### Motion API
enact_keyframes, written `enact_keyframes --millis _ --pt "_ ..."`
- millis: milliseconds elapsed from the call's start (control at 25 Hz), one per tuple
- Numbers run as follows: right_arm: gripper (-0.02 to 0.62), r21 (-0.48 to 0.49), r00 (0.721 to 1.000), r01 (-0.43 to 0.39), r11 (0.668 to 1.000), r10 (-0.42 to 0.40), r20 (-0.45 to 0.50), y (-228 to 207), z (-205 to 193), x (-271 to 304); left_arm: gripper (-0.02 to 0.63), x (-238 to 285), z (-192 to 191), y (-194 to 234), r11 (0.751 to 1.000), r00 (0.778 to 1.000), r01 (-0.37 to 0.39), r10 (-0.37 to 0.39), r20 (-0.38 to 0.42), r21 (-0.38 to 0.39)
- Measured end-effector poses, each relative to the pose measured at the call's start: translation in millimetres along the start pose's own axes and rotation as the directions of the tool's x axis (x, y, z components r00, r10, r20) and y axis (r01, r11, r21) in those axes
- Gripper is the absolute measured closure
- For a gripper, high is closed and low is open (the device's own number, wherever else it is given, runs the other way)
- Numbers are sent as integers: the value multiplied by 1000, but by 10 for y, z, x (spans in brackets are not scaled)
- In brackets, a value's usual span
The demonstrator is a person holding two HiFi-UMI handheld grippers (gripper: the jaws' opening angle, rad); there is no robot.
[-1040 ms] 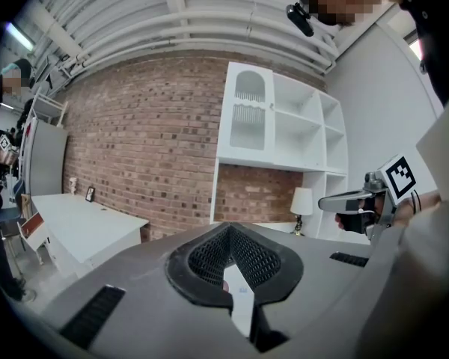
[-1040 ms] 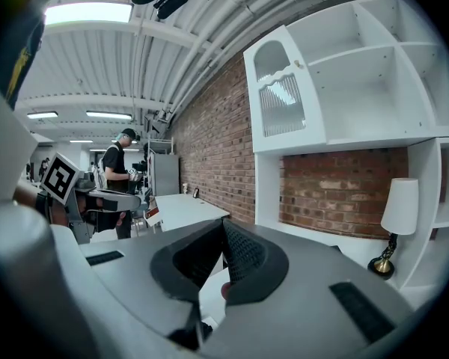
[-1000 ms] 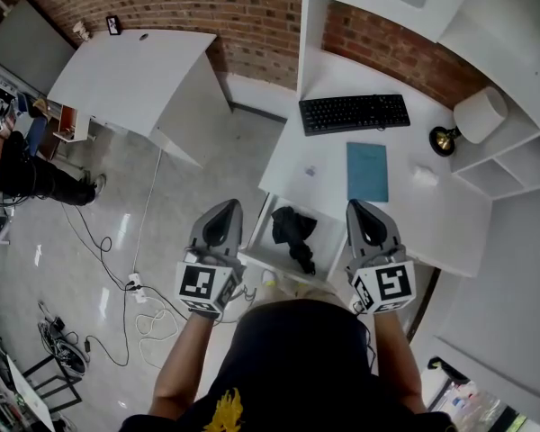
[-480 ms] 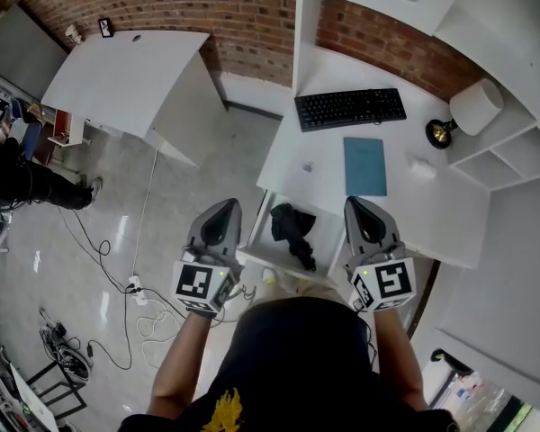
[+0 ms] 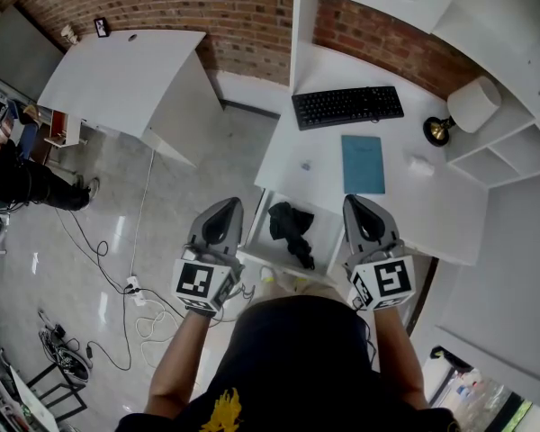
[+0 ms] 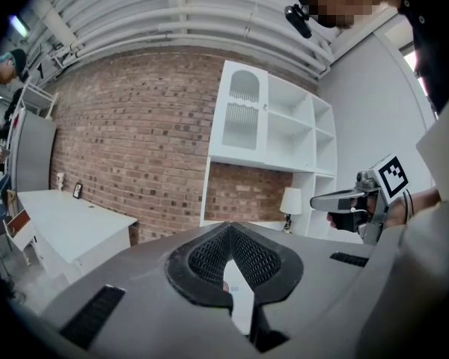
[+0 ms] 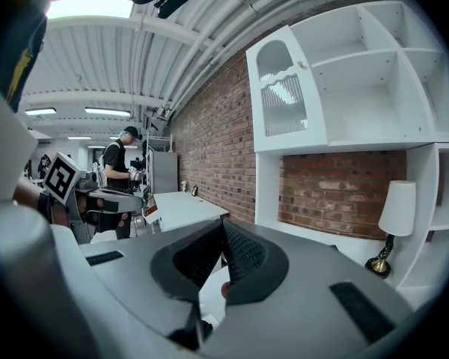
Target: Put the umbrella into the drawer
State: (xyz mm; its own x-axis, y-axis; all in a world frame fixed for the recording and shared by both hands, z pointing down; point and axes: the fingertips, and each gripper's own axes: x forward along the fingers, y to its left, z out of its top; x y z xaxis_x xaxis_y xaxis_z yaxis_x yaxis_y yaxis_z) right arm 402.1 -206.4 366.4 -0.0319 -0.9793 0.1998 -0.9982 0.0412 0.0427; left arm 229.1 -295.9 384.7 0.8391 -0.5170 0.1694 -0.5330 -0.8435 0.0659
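Note:
A black folded umbrella (image 5: 291,230) lies inside the open white drawer (image 5: 327,238) under the desk (image 5: 450,214). My left gripper (image 5: 221,212) hovers just left of the drawer, its jaws shut with nothing in them. On the drawer's right side my right gripper (image 5: 360,207) is held above the desk edge, also shut and empty. In the left gripper view the left gripper (image 6: 229,229) shows its jaws meeting at the tip, with the right gripper (image 6: 358,199) off to the right. The right gripper (image 7: 223,223) looks the same in its own view. Neither gripper touches the umbrella.
On the desk lie a black keyboard (image 5: 347,106), a blue notebook (image 5: 363,164) and a small white object (image 5: 421,165); a lamp (image 5: 463,111) stands at the back right. A white table (image 5: 126,75) stands far left. Cables (image 5: 117,304) trail across the floor. A person (image 5: 18,174) sits at the left edge.

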Motion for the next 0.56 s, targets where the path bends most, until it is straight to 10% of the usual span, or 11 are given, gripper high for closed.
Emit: enact_keyframes --millis 560 --pt "594 6 1000 -27 1000 27 -2 38 -34 36 594 4 -57 -45 1000 1000 8 -8 -7 -10"
